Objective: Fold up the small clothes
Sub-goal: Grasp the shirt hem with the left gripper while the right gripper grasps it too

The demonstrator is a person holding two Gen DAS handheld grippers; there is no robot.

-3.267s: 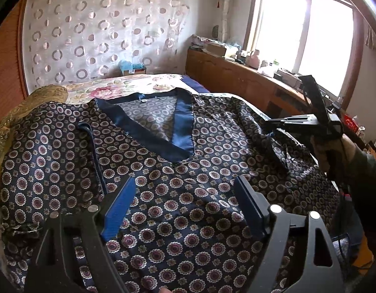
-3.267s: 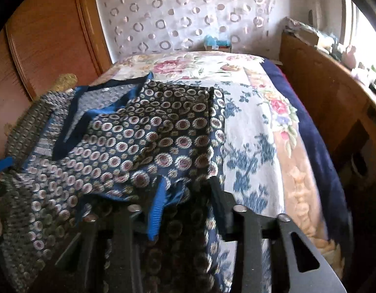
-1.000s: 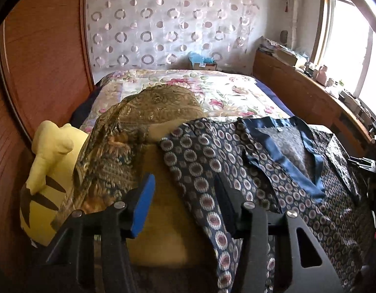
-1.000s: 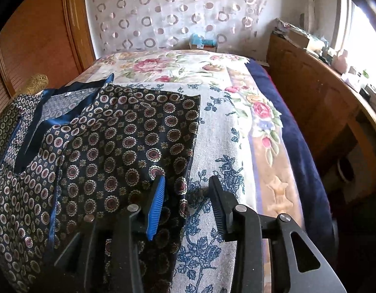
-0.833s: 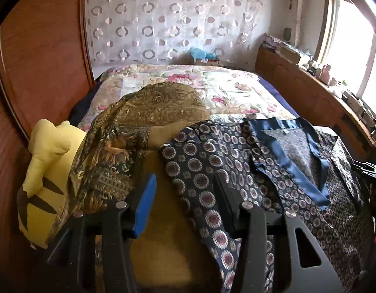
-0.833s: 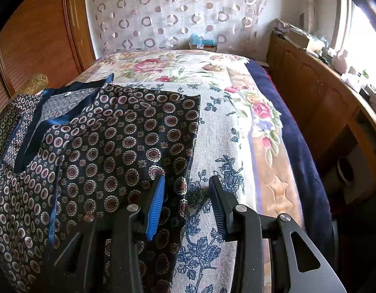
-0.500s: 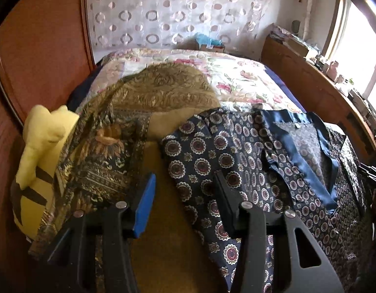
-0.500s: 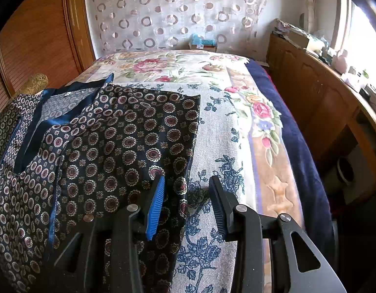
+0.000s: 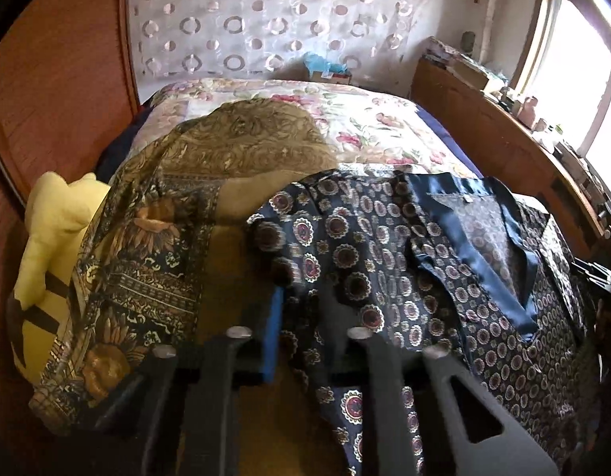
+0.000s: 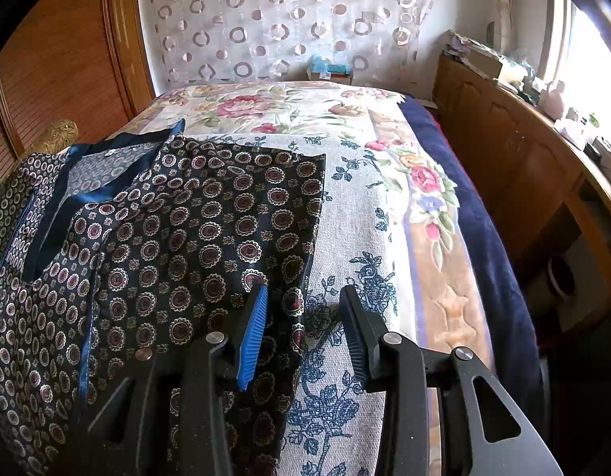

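Observation:
A navy patterned shirt (image 9: 384, 254) with a blue satin collar (image 9: 519, 261) lies spread on the bed. In the left wrist view my left gripper (image 9: 305, 309) has closed on the shirt's left sleeve edge, with cloth between the blue pad and the dark finger. In the right wrist view the same shirt (image 10: 210, 230) has its right side folded inward. My right gripper (image 10: 303, 317) is open just above the folded edge, holding nothing.
A gold patterned cloth (image 9: 154, 238) and a yellow plush toy (image 9: 47, 246) lie left of the shirt. The floral bedspread (image 10: 384, 206) extends right and back. A wooden cabinet (image 10: 523, 166) runs along the right, a wooden panel (image 10: 59, 67) on the left.
My left gripper moved down onto the shirt's left sleeve edge and closed on it. The right gripper stayed open and still over the folded right side.

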